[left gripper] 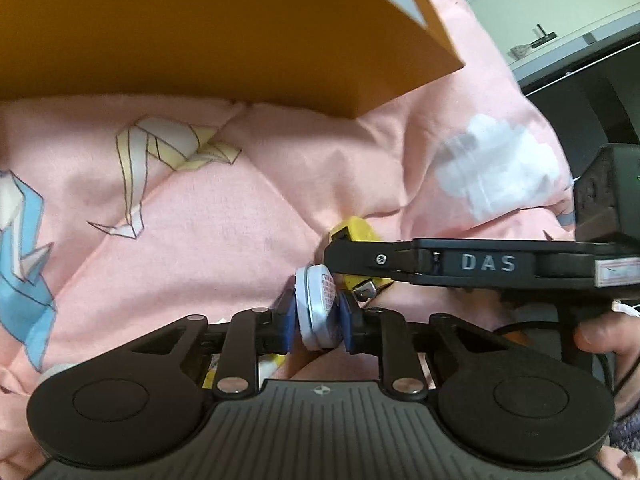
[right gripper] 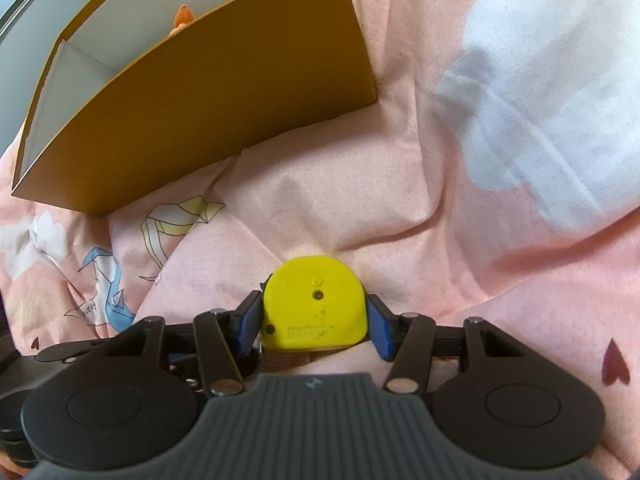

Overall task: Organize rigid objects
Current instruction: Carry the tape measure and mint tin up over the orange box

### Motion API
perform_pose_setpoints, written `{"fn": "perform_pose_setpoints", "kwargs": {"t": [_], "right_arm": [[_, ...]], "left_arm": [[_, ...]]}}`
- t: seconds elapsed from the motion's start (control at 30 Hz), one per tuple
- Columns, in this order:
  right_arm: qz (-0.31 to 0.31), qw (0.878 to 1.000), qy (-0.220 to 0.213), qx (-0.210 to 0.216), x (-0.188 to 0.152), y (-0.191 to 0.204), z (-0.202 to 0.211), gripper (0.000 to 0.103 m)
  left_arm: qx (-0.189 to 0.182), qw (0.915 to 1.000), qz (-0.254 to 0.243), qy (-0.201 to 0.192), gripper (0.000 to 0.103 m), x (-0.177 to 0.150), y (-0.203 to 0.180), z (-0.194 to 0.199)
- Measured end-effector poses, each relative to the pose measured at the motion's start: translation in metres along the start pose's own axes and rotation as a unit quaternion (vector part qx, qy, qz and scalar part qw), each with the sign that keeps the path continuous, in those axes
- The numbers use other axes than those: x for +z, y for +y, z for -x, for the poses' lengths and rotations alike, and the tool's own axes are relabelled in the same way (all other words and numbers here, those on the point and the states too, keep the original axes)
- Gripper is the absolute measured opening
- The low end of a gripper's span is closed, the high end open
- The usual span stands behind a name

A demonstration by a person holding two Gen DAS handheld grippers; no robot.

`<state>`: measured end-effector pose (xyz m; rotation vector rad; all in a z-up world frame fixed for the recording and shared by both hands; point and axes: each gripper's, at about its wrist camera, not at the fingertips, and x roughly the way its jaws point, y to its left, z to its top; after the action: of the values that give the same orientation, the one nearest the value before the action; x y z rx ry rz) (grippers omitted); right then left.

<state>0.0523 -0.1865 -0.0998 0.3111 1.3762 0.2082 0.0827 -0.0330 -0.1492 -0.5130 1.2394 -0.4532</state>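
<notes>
My left gripper [left gripper: 318, 316] is shut on a small round white tin [left gripper: 318, 308], held on edge between the blue pads just above the pink bedding. My right gripper [right gripper: 314, 320] is shut on a yellow tape measure [right gripper: 314, 304] that rests low on the bedding. In the left wrist view the right gripper [left gripper: 460, 262] reaches in from the right, with the yellow tape measure [left gripper: 360, 234] partly hidden behind its finger. An orange cardboard box [right gripper: 208, 104] with white inner walls stands ahead of both grippers; it also shows in the left wrist view [left gripper: 200, 32].
Pink quilted bedding [right gripper: 420, 200] with origami crane and cloud prints covers the whole surface. Something orange [right gripper: 182, 16] pokes up inside the box. A pale cabinet and dark furniture [left gripper: 580, 40] stand beyond the bed at the right.
</notes>
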Motion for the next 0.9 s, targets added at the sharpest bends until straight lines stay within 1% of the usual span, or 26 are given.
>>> {"fn": "perform_pose_setpoints", "kwargs": {"t": [0.13, 0.23, 0.3, 0.5, 0.67, 0.77, 0.9], "right_arm": [[0.000, 1.000, 0.001, -0.001, 0.000, 0.001, -0.002, 0.055], [0.001, 1.000, -0.003, 0.003, 0.000, 0.001, 0.000, 0.055], [0.005, 1.000, -0.012, 0.007, 0.001, 0.003, 0.004, 0.054], [0.035, 0.998, -0.048, -0.001, 0.008, 0.015, 0.022, 0.054], [0.066, 0.994, -0.082, 0.001, 0.016, 0.026, 0.045, 0.054], [0.091, 0.990, -0.105, 0.004, 0.020, 0.036, 0.064, 0.054], [0.131, 0.982, -0.139, 0.009, 0.026, 0.053, 0.089, 0.054]], "left_arm": [[-0.005, 0.9999, 0.014, 0.004, 0.025, 0.000, 0.003, 0.000], [-0.006, 0.9999, 0.011, -0.004, 0.024, -0.001, 0.000, 0.006], [-0.004, 0.9998, 0.005, -0.017, 0.021, 0.000, -0.003, 0.014], [0.010, 0.9972, 0.006, -0.073, 0.019, 0.007, -0.005, 0.048], [0.016, 0.9923, 0.008, -0.122, 0.019, 0.017, -0.010, 0.080], [0.014, 0.9879, -0.003, -0.154, 0.019, 0.025, -0.018, 0.101], [0.029, 0.9825, -0.013, -0.184, 0.019, 0.037, -0.031, 0.120]]}}
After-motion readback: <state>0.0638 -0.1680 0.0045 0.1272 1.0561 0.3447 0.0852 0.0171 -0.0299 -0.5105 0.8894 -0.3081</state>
